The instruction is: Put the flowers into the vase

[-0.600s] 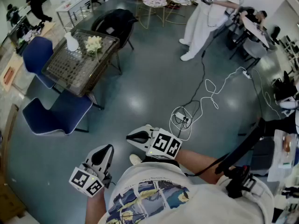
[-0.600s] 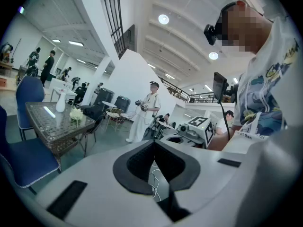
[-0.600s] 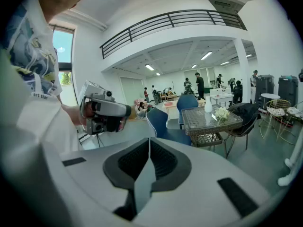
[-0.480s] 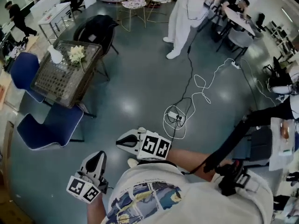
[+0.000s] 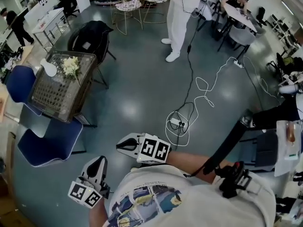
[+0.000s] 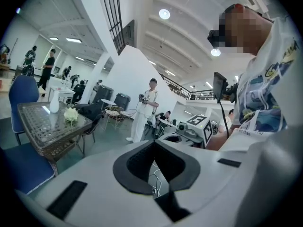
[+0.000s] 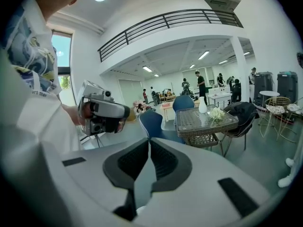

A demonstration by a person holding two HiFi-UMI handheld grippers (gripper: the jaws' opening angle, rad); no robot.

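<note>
- The flowers [image 5: 71,66] rest on the glass-topped surface [image 5: 49,91] at about ten o'clock in the head view, well apart from the person. The white vase [image 5: 49,68] stands just beside them, at their nine o'clock.
- The left gripper [image 5: 100,161] and the right gripper [image 5: 120,144] are both held close to the person's body, near six o'clock of that view. Each has its jaws pressed together with nothing between them.
- The step in hand appears to be the approach. Neither gripper is near the surface, so the task itself is not yet begun.
- A good line in would pass the blue chair [image 5: 45,143] at eight o'clock and end facing the flowers squarely.
- From this far off it is hard to tell whether the stems lie flat or lean against the vase, so the grasp angle is best chosen up close.
- One pair of jaws should open wide before reaching in, then close on the stems rather than the blooms.
- The vase looks narrow-necked and light, so the other gripper would do well to steady it while the stems go in.
</note>
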